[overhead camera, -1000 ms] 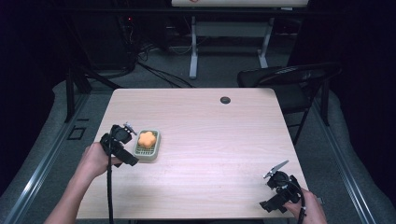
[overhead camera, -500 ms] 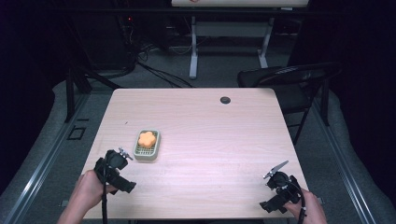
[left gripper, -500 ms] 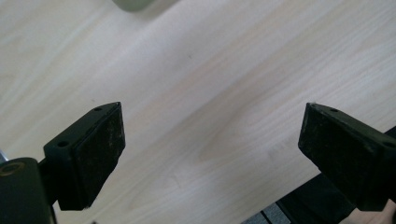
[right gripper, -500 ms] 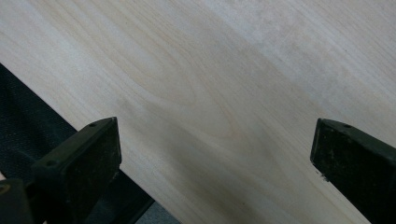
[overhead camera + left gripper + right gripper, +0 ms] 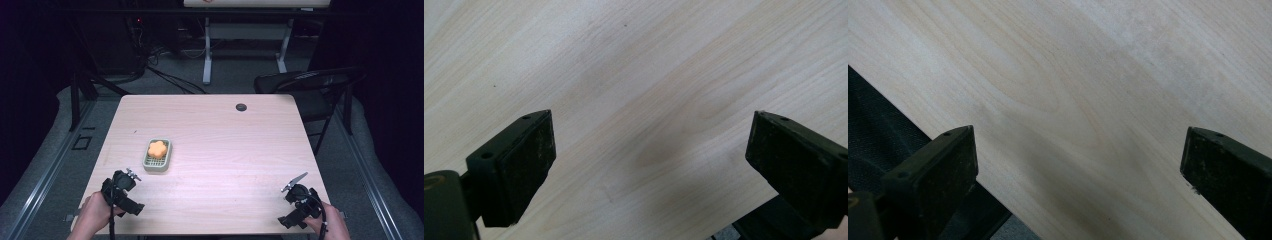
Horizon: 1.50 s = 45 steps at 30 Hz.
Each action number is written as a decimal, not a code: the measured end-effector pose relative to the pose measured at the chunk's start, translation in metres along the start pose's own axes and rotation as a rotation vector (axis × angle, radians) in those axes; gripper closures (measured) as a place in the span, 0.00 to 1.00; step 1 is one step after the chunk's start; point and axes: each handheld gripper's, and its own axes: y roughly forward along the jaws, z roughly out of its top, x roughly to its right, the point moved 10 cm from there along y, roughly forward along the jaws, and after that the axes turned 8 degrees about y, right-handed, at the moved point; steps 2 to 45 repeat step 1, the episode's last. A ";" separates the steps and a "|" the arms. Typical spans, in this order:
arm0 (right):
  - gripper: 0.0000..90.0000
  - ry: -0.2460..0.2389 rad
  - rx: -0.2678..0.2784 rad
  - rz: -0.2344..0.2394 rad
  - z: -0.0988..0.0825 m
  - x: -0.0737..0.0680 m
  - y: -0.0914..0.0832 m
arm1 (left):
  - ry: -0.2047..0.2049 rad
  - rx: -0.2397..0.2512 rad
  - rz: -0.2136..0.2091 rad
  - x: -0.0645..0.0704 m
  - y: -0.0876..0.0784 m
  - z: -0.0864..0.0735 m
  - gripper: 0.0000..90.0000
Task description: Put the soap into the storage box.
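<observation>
Gripper (image 5: 131,173) in your left hand hangs empty, its jaws having just been opening, so ease it clear of the orange sponge (image 5: 157,149) sitting in its green dish (image 5: 150,165) on the counter (image 5: 225,145) just beyond.

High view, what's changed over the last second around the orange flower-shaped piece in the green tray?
The left gripper has drawn back from beside the small green tray toward the table's near edge; its jaws have just been opening, with nothing between them. The orange flower-shaped piece lies in the tray as before. The right gripper, open, and the light wooden table stayed put.
</observation>
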 end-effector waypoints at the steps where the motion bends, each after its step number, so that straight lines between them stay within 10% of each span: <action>1: 0.02 0.005 0.005 0.008 0.000 -0.001 0.001 | 0.002 0.000 -0.007 0.000 0.000 0.000 0.06; 45: 0.02 0.005 0.005 0.008 0.000 -0.001 0.001 | 0.002 0.000 -0.007 0.000 0.000 0.000 0.06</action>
